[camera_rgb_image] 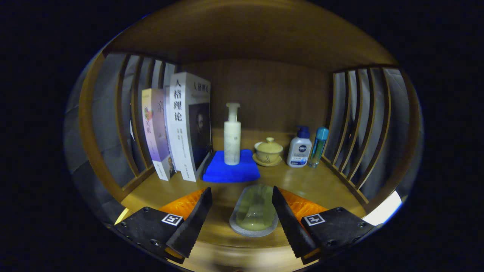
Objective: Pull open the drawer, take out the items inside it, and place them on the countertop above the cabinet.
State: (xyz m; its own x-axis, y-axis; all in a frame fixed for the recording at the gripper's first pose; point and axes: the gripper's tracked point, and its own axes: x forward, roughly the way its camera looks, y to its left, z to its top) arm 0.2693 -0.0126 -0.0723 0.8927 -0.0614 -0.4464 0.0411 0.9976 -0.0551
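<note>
A translucent yellow-green item with a pale grey oval rim (254,211) lies on the wooden countertop (314,183), between my fingers. My gripper (241,190) is open. The right finger sits against or just over the item's edge, while a gap of bare wood shows between the item and the left finger. The item reaches from near my fingertips back toward the counter's front edge.
Beyond the fingers a white pump bottle (232,136) stands on a folded blue cloth (231,168). Upright books (185,124) lean to its left. A lidded tea cup (268,152), a white-and-blue bottle (299,148) and a blue-capped bottle (318,146) stand to the right. Slatted wooden sides (351,124) flank the counter.
</note>
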